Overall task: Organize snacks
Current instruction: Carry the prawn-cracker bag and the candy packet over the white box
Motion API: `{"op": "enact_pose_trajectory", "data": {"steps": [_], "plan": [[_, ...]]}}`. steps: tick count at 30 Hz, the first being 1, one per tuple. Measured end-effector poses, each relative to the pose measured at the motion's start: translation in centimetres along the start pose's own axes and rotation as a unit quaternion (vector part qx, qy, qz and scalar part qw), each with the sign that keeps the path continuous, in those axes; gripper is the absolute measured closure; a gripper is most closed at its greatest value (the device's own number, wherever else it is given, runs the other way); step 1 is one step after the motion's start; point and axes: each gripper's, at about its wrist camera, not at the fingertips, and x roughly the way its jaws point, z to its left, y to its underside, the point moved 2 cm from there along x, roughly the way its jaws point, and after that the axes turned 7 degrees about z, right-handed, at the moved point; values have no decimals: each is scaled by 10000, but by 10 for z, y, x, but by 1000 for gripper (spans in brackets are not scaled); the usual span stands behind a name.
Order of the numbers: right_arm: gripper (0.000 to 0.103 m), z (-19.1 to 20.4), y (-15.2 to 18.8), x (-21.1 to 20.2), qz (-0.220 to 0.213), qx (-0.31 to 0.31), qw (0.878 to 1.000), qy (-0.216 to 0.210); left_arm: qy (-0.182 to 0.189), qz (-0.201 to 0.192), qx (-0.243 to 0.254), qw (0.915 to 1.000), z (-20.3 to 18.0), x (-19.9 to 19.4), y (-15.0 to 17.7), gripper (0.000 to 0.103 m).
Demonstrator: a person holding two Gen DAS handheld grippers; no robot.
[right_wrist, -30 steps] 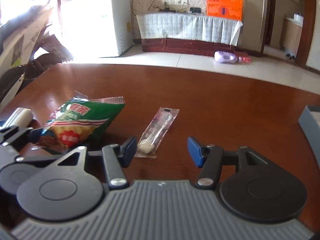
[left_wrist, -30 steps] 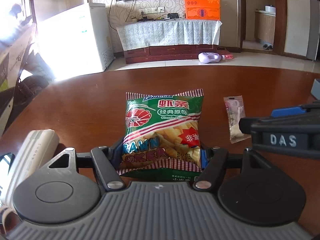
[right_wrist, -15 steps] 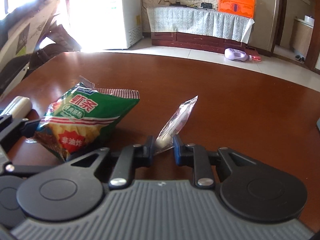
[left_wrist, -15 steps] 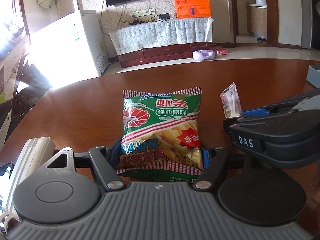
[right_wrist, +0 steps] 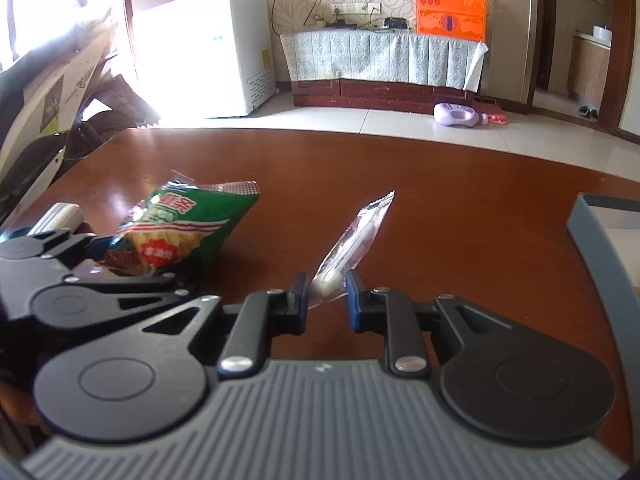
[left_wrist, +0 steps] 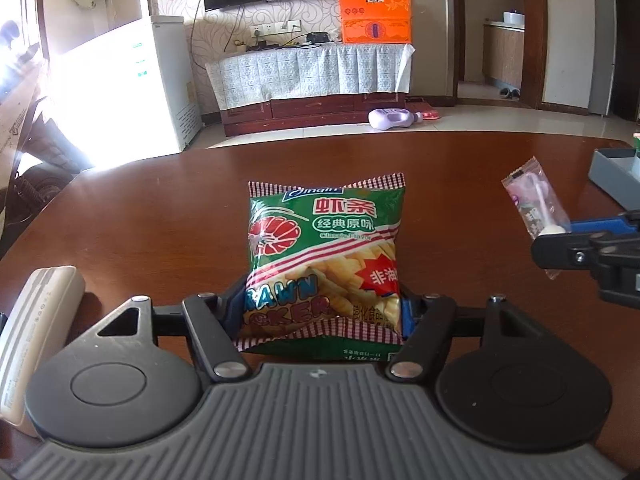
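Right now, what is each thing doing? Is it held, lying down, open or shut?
Left gripper: shut on the green snack bag.
Green snack bag: sealed, held.
Right gripper: shut on the clear packet.
Clear packet: sealed, tilted up, held by its bottom end.
Grey tray: open-topped, on the table.

A green foil bag of prawn crackers (left_wrist: pixel 324 264) sits between the fingers of the left gripper (left_wrist: pixel 320 312) above a round brown wooden table (left_wrist: pixel 160 208). To its right, apart from it, a slim clear plastic candy packet (right_wrist: pixel 352 240) stands tilted between the fingers of the right gripper (right_wrist: pixel 326 300) — lower end pinched, upper end leaning right, clear of the tabletop. A grey open tray (right_wrist: pixel 600 248) lies on the table at the far right edge. A white oblong device (left_wrist: pixel 36 328) rests at the table's near left. Behind the table, across the floor — a cloth-draped low cabinet (left_wrist: pixel 312 76), with an orange cardboard box (left_wrist: pixel 374 12) on its right end and a white chest freezer (left_wrist: pixel 160 80) to its left.
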Motion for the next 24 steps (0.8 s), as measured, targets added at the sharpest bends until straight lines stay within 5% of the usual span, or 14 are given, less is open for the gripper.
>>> {"op": "enact_pose_trajectory", "data": {"steps": [24], "plan": [[80,-63,23,-89,-637,295,9975,120,273,-448,662,9964,-137,-52,-17,31]]}}
